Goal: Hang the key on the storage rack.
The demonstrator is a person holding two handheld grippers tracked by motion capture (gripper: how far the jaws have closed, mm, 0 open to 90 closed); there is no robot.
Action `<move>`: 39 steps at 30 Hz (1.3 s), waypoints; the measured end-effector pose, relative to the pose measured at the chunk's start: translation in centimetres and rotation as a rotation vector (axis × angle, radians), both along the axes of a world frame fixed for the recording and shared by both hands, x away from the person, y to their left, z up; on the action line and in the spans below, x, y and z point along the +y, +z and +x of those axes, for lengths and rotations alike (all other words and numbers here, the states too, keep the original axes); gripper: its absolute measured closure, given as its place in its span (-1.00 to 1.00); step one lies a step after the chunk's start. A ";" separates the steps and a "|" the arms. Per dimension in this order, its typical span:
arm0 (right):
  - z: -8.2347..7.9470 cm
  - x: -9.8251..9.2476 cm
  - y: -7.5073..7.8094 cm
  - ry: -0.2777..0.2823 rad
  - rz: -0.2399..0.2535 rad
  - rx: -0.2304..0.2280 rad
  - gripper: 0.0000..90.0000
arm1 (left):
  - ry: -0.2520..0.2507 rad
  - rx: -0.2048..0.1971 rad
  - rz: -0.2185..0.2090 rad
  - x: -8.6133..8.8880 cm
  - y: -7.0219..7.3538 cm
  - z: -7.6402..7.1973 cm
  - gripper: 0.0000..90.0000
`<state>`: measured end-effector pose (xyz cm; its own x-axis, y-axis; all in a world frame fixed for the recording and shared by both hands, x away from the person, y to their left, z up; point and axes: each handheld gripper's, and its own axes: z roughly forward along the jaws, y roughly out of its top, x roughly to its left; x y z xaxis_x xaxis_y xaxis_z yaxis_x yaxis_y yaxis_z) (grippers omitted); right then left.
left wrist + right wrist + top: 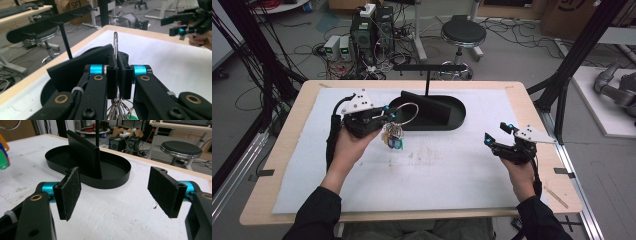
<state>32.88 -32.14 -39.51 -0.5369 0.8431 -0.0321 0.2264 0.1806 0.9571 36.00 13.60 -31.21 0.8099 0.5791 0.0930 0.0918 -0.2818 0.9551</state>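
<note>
The left claw point(384, 116) is clamped shut on a wire key ring point(406, 114), which is pinched edge-on between its 2 pads. The ring is held above the desk point(287, 140), at the near left rim of the black oval tray point(457, 117); its loop stands upright and reaches toward the tray, while keys and coloured tags point(393, 137) hang below. The right claw point(497, 134) is held wide open with nothing between its pads, well apart from the ring, over the right of the desk.
</note>
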 end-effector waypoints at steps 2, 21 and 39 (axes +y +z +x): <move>0.0 -0.1 0.0 -0.001 -0.003 -0.006 -0.40 | 0.008 -0.003 -0.003 0.0 0.3 0.5 0.92; 0.3 -0.6 -0.1 -0.007 0.010 0.005 -0.40 | 0.110 -0.028 -0.031 -0.1 1.3 5.3 0.92; 0.4 -0.6 -0.1 -0.006 0.017 0.007 -0.39 | 0.214 0.013 -0.074 0.4 0.0 9.4 0.92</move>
